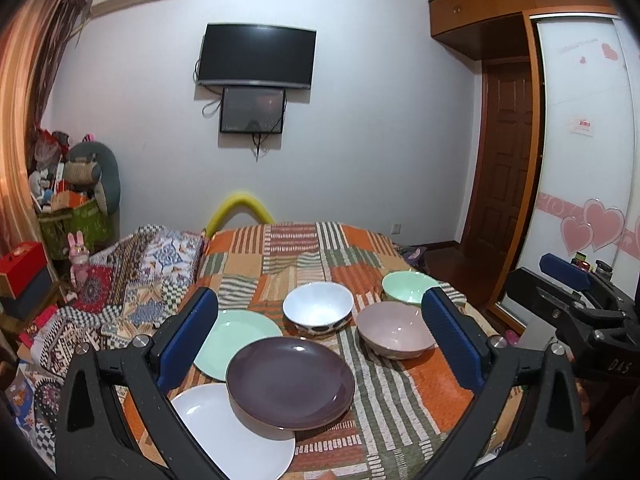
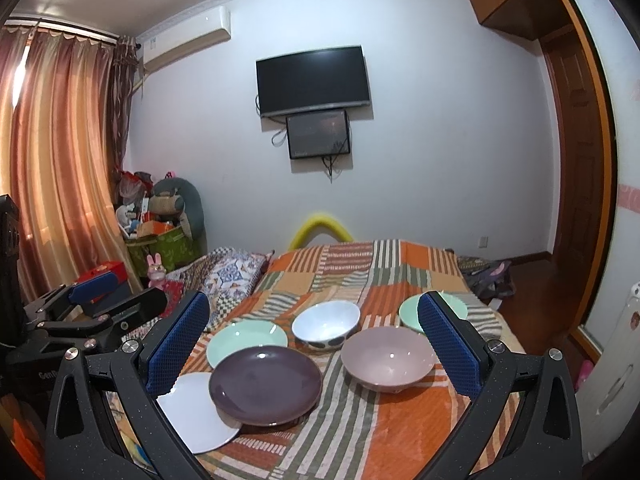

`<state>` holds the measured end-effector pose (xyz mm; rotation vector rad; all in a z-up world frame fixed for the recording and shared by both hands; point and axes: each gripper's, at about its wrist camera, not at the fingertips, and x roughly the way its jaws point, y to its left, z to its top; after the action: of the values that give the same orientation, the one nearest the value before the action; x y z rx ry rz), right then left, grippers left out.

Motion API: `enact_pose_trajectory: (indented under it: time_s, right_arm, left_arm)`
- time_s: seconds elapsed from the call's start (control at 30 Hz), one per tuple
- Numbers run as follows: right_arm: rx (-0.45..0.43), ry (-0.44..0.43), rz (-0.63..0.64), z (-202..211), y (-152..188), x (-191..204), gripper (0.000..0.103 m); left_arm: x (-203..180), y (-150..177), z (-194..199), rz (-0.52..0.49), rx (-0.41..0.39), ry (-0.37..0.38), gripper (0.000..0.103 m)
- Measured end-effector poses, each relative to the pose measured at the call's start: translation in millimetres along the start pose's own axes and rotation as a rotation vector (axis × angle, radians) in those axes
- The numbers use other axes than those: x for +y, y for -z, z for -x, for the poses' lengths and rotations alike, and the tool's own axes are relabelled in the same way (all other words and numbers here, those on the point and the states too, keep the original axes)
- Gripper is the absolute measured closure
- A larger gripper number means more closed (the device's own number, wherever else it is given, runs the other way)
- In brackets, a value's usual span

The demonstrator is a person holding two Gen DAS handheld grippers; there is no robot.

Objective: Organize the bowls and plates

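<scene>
Plates and bowls below hand-held gripper

Your left gripper: two black, faintly speckled arms of triangular outline, each with a slot-shaped cutout near its base; two round silver screws per arm; fingers faced with ribbed blue pads. Your right gripper: same build, black speckled arms, silver screws, blue pads with a fine diamond-grid texture. Seen side-on from the left camera, your right gripper's body is a black bracket with small dark screws, a blue pad on top, and white lettering "DAS". From the right camera, your left gripper shows partial white lettering "Gen".
</scene>
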<state>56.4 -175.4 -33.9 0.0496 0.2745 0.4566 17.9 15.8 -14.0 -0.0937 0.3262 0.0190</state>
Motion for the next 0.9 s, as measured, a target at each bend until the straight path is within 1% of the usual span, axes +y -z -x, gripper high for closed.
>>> enact_pose_trajectory:
  time_s: [0.1,0.27,0.37,0.47,0.5,0.57,0.63,0.7,0.77,0.8,0.9]
  right_arm:
    - [0.041,0.0,0.001,-12.5,6.5,-1.1,0.0]
    - [0.121,0.008,0.004,-35.4,21.9,-2.0,0.0]
    - [0.173,0.014,0.008,-49.8,32.0,-3.1,0.0]
    - [0.232,0.012,-0.003,-65.4,42.4,-6.5,0.0]
    - [0.253,0.009,-0.009,-71.1,46.0,-7.7,0.0]
    - [0.299,0.002,-0.02,-82.3,52.5,-10.1,0.0]
    - [0.347,-0.01,-0.036,-93.3,59.3,-13.5,0.0]
    - [0.386,-0.021,-0.056,-102.7,65.2,-16.6,0.003]
    - [0.421,-0.028,-0.063,-113.6,72.1,-17.9,0.014]
    - [0.438,-0.031,-0.064,-119.2,75.0,-17.5,0.016]
    - [0.486,-0.041,-0.072,-133.0,84.1,-17.4,0.027]
  left_arm:
    - [9.9,5.2,-12.2,0.008,0.03,-0.024,0.0]
    - [28.7,21.9,-37.5,0.015,0.102,-0.065,0.0]
    - [42.4,34.8,-56.6,0.018,0.16,-0.1,0.0]
    - [60.9,46.8,-76.6,0.052,0.227,-0.113,0.0]
    - [68.8,50.6,-84.5,0.074,0.253,-0.109,0.001]
    - [83.0,57.9,-98.0,0.112,0.296,-0.102,0.007]
    - [93.2,64.8,-111.2,0.128,0.333,-0.113,0.012]
    - [100.3,70.9,-122.7,0.129,0.353,-0.135,0.015]
    - [105.2,76.7,-133.7,0.111,0.37,-0.16,0.019]
    - [108.1,79.6,-139.4,0.103,0.378,-0.167,0.022]
    - [116.8,87.8,-154.8,0.1,0.411,-0.167,0.033]
